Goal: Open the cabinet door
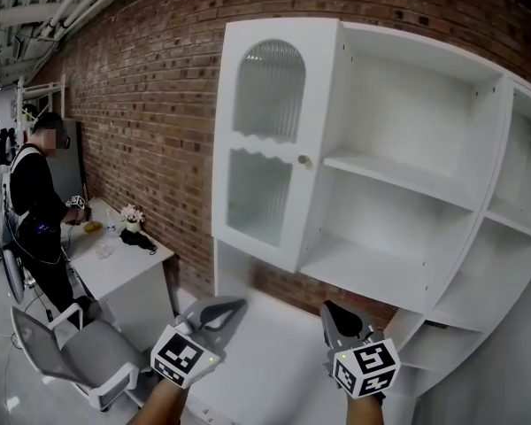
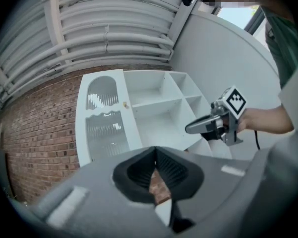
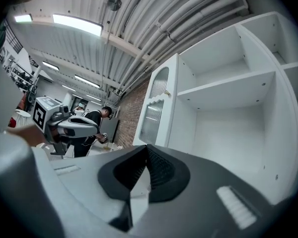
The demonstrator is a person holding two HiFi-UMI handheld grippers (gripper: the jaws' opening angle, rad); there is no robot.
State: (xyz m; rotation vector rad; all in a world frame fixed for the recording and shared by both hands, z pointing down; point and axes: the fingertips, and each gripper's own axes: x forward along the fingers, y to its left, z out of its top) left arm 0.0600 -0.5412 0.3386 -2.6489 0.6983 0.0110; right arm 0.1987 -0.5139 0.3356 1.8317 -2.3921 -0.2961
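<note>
The left gripper (image 1: pixel 234 305) and the right gripper (image 1: pixel 330 309) had their jaws together on nothing. Both were low, well below the cabinet door (image 1: pixel 264 149), which stood open at the cabinet's left with its knob (image 1: pixel 303 159) edge free. Bare shelves (image 1: pixel 398 181) lay exposed to its right.

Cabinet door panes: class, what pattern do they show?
Fine vertical ribs run down both panes, which are set in a plain white door. The head view shows this best.
</note>
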